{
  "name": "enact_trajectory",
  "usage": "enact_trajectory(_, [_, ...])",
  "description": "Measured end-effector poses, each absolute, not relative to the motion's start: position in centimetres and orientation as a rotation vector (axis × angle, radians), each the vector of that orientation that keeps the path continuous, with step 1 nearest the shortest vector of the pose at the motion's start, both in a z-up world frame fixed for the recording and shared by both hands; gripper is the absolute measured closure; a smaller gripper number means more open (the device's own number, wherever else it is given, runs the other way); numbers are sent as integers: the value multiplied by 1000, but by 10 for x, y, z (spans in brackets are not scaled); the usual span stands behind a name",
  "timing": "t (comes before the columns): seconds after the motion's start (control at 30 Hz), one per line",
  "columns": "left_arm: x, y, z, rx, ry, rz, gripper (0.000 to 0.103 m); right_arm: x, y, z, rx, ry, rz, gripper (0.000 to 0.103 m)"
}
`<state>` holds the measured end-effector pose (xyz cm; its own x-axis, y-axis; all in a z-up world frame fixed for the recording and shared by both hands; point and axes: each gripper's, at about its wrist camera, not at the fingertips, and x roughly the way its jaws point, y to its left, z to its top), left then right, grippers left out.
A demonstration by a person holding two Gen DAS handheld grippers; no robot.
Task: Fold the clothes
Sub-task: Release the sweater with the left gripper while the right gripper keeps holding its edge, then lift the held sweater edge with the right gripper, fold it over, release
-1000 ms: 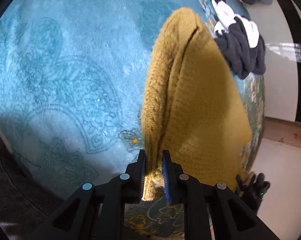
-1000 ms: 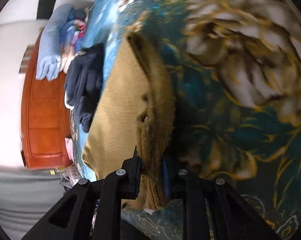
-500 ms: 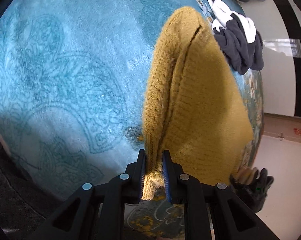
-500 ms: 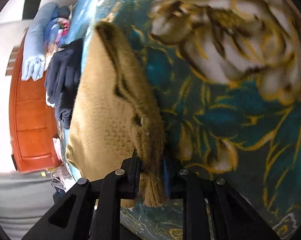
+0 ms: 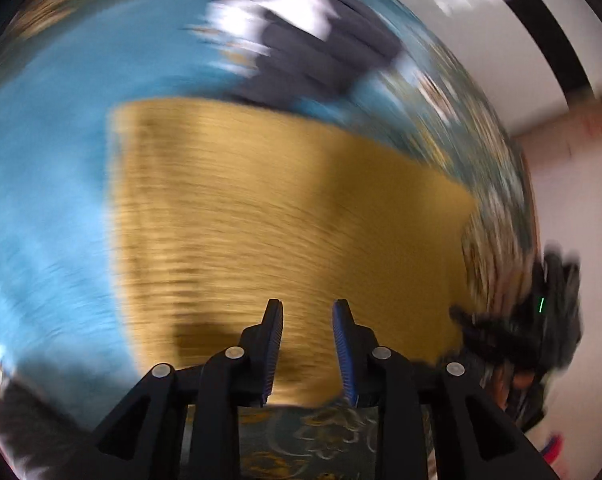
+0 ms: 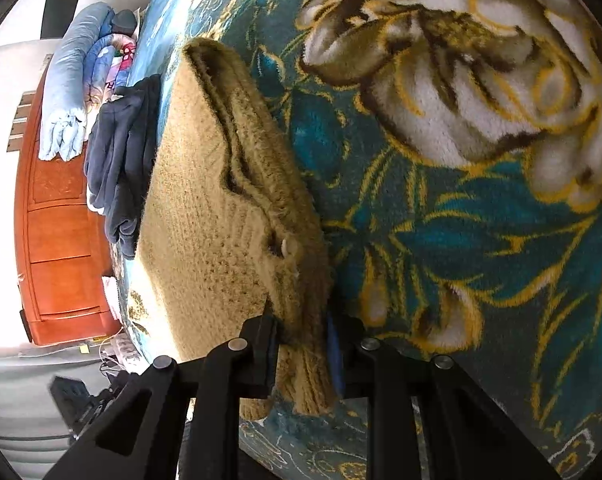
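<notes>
A mustard yellow knitted sweater (image 5: 285, 208) lies flat on the blue patterned blanket (image 5: 41, 184); the left wrist view is motion-blurred. My left gripper (image 5: 307, 312) is open and empty just above the sweater's near edge. My right gripper (image 6: 299, 320) is shut on the sweater's folded ribbed edge (image 6: 301, 308); the sweater (image 6: 205, 208) stretches away to the left over the teal floral blanket (image 6: 461, 208). The other gripper and its gloved hand (image 5: 533, 320) show at the right edge of the left wrist view.
A dark navy and white garment (image 5: 301, 40) lies bunched beyond the sweater, also in the right wrist view (image 6: 121, 152). Folded pale blue and patterned bedding (image 6: 73, 92) lies further off. An orange wooden cabinet (image 6: 61, 240) stands by the bed.
My left gripper has let go of the sweater and opened, and it is swinging fast. The sweater now lies spread flat. My right gripper still grips its edge.
</notes>
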<state>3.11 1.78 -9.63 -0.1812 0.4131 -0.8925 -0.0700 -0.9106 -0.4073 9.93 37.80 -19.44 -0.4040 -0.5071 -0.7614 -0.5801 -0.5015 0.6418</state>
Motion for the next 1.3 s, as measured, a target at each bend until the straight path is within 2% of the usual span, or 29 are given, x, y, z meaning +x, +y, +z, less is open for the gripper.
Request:
enact_trajectory(0.07, [34,59,-102,-1765,-246,2133,74,100,379,-194,-1681,1544,2082,81])
enact_trajectory(0.33, [44,100,-146,-1861,-37,2176,74,102,381,-199,-1673,1595,2076,80])
enact_trajectory(0.57, [46,113,-155,-1848,94,2181,74,101,379,-198,-1679,1579,2070,79])
enact_trajectory(0.63, [45,109,-154,-1840,60,2175,74,99,377,-194,-1687,1547,2067,77])
enact_trajectory(0.73, [44,92,-148,-1828,-84,2164,74,96,372,-190,-1691,1503,2066,77])
enact_trajectory(0.93, [51,36,-114,-1755,-256,2266,73,98,373,-184,-1685,1450,2003,77])
enact_trajectory(1.17, [58,-28,-87,-1712,-472,2371,71,86,350,-157,-1720,1205,2080,79])
enact_trajectory(1.3, [58,-41,-82,-1678,-561,2409,70,73,338,-128,-1677,1136,2159,81])
